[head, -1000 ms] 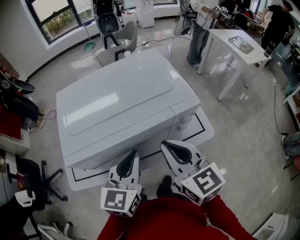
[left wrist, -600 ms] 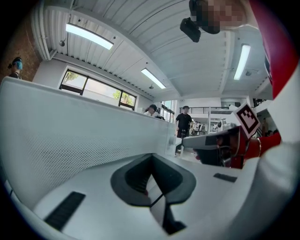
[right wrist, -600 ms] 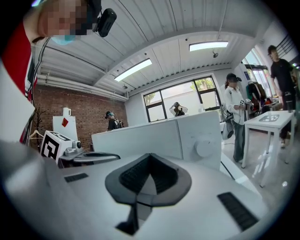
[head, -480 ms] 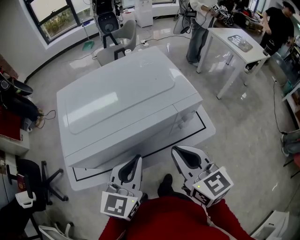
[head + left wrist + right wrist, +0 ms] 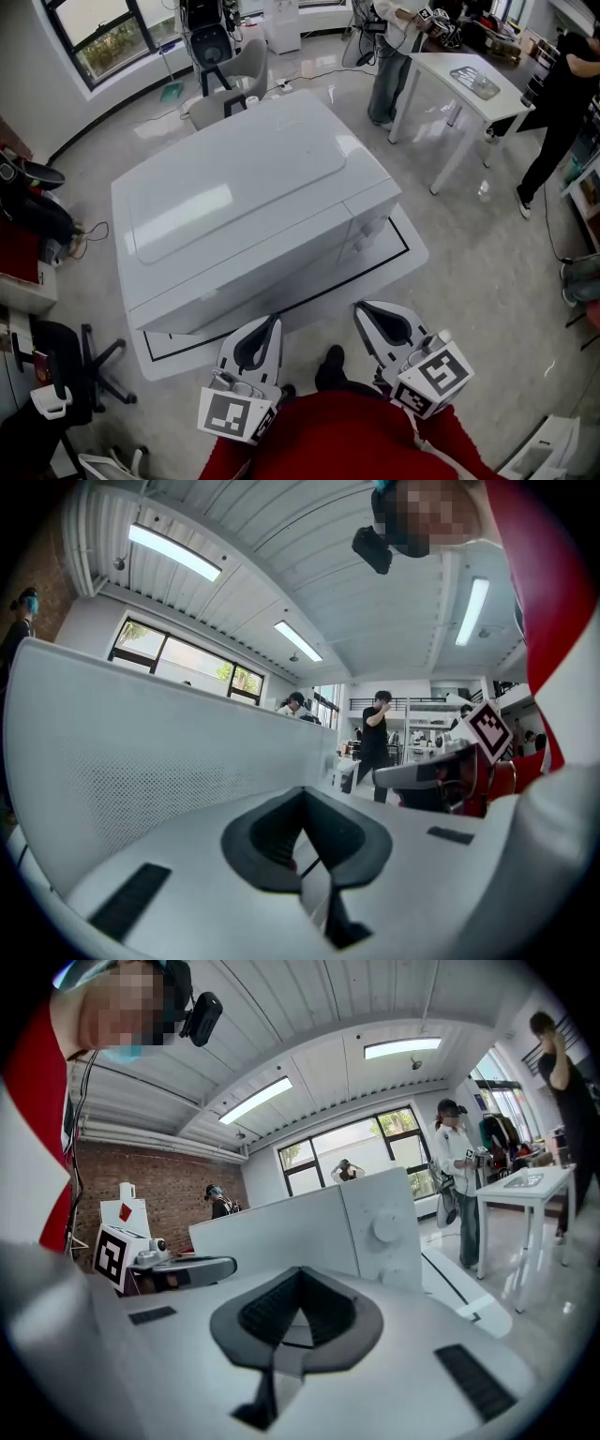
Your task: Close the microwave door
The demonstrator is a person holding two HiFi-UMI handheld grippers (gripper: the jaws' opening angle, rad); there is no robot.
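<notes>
Head view: large white microwave [image 5: 244, 202] dead ahead, sitting on a white base [image 5: 412, 255] with a black outline, front face turned toward both grippers. Left gripper [image 5: 273, 322] low on the left, tip just in front of the microwave door [image 5: 244, 267]. Right gripper [image 5: 362, 307] alongside, nearer the control panel [image 5: 370, 225], apart from the front. Over to the left gripper view: jaws pressed fully together, nothing between them, perforated door panel filling the left side close by. Right gripper view: jaws likewise closed tight and empty, door lying flush with the control panel straight ahead, two round knobs showing. Red sleeves [image 5: 347, 436] along the bottom edge. Farther back, a white table [image 5: 469, 89] with people standing around it.
</notes>
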